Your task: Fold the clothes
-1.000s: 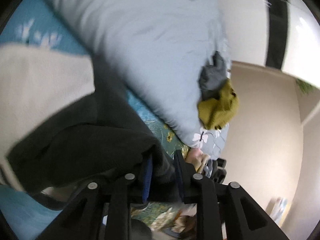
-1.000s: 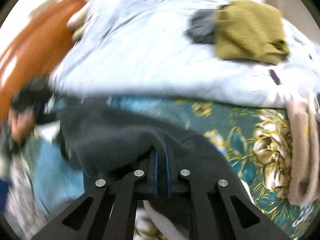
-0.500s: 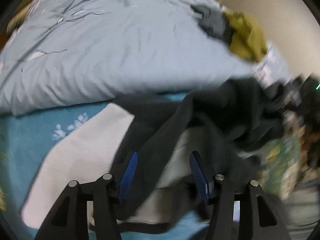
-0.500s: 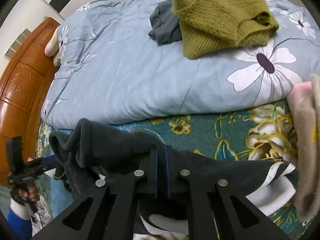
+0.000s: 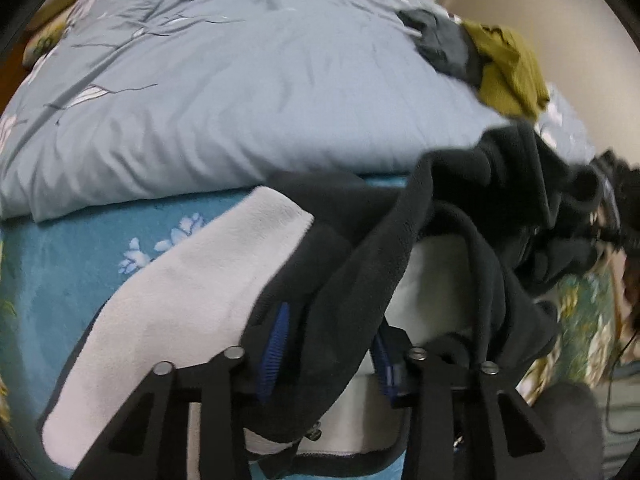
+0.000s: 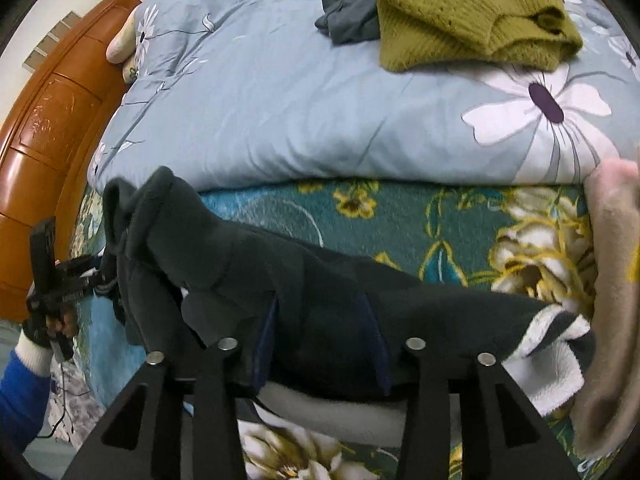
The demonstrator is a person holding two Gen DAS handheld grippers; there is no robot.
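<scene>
Down on the teal floral blanket, right against the edge of the pale blue duvet, lies the garment in play: a dark fleece jacket with a pale plush lining. It's bunched, not flat. One dark panel is flipped over the light inside, and a rumpled hump of collar or hood sits at one end, toward the left hand.

Left gripper: fingers spread apart, blue pads showing, a strip of dark fleece draped loosely between them with daylight on either side. No pinch there. Right gripper: fingers also parted, straddling the dark fabric, pads standing off it. So both tools are open over the same jacket, one at each end.

How far along? Hard to call. Some fabric is doubled over itself, so a fold may be partly made, but the edges don't line up and the lump is still there. It reads as either a jacket being spread out for folding or one midway through with the tidy-up left. It's certainly not a neat rectangle.

Further back on the duvet sits an olive knit sweater, folded fairly compact, with a grey garment tucked beside it. A beige towel-like piece hangs at the right edge.
</scene>
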